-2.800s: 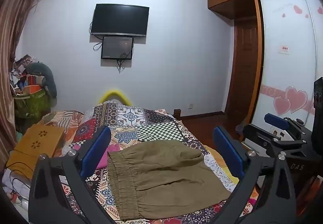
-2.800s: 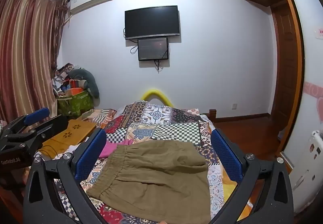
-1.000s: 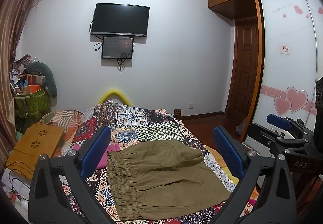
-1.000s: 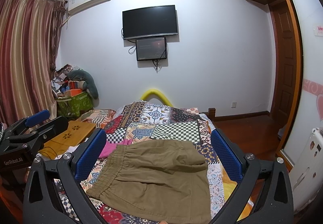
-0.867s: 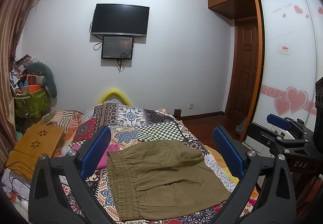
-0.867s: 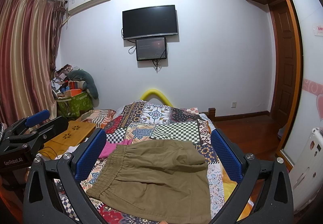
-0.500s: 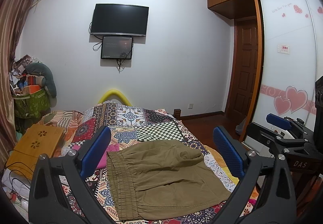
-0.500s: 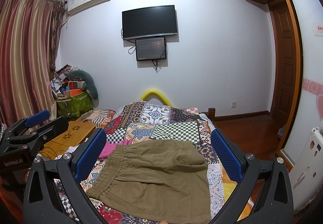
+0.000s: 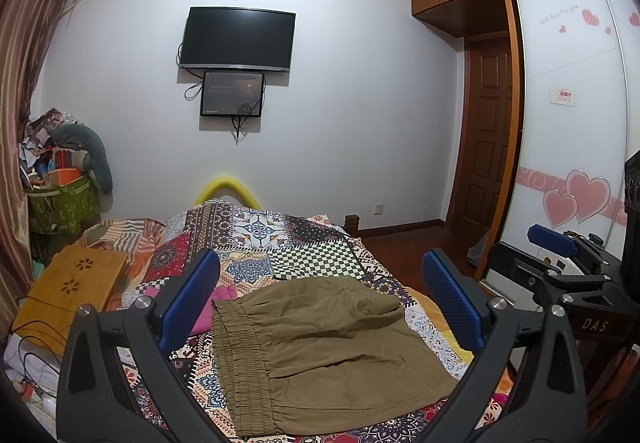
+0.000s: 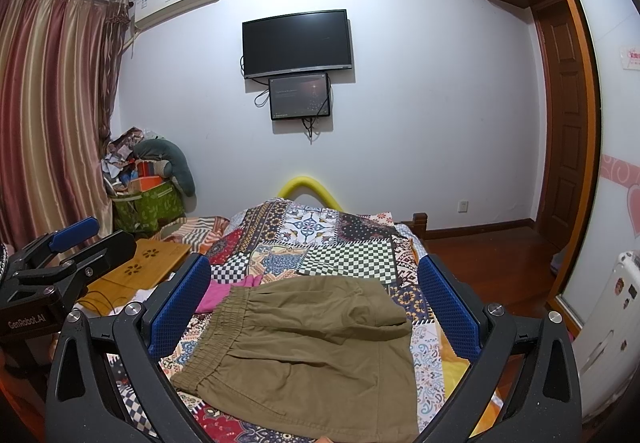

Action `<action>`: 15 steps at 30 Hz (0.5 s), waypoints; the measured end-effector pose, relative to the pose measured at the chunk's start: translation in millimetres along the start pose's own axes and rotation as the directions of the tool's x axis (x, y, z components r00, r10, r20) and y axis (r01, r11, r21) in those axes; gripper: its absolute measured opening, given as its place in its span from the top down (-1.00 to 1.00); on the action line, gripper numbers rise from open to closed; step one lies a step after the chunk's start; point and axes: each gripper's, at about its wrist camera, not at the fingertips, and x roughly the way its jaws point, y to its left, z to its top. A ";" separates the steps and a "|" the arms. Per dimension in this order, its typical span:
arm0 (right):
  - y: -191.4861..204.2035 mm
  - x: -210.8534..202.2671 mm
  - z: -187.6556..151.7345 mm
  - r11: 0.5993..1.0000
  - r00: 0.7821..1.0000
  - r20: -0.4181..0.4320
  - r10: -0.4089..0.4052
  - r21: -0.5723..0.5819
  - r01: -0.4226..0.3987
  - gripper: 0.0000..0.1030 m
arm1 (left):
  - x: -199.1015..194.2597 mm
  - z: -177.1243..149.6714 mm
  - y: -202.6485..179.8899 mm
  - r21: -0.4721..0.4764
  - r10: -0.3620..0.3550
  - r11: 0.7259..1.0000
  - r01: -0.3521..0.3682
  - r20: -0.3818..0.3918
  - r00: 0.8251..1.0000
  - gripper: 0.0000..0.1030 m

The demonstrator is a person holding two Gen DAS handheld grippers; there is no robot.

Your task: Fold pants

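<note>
Home bedroom: bed [image 9: 304, 243], wardrobe [image 9: 568, 123].

the pants [image 9: 320, 355] were matt olive cloth, soft and creased, with a puckered elastic waistband. the quilt [image 9: 280, 239] under them was printed patchwork cotton, dull in finish. the left tool [image 9: 320, 299] had a matt black plastic frame, bright metal screw heads and blue rubbery pads [image 9: 192, 295] with a fine dimpled grain; the right tool [image 10: 316, 303] looked the same, its pads [image 10: 444, 303] meshed in texture. at the left lay a smooth pale wooden tray [image 9: 68, 287]. the far door [image 9: 488, 147] was glossy brown wood, the curtain [image 10: 48, 115] shiny striped cloth, the tv [image 9: 238, 37] glossy black.
</note>
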 end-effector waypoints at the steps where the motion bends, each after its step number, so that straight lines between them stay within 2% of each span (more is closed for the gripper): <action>1: -0.2 -0.6 0.6 1.000 1.000 -0.001 0.000 0.000 0.000 -1.00 | 0.1 -0.1 -0.3 0.001 0.001 1.000 -0.001 0.000 1.000 -0.98; 9: -5.2 1.7 2.1 1.000 1.000 -0.010 -0.007 -0.003 0.007 -1.00 | 6.6 -3.9 1.4 0.003 0.014 1.000 -0.014 -0.011 1.000 -0.98; 15: -10.2 23.8 -8.4 0.999 0.998 -0.056 -0.034 -0.012 0.034 -1.00 | 28.0 -9.5 11.3 0.000 0.037 0.999 -0.037 -0.058 0.998 -0.98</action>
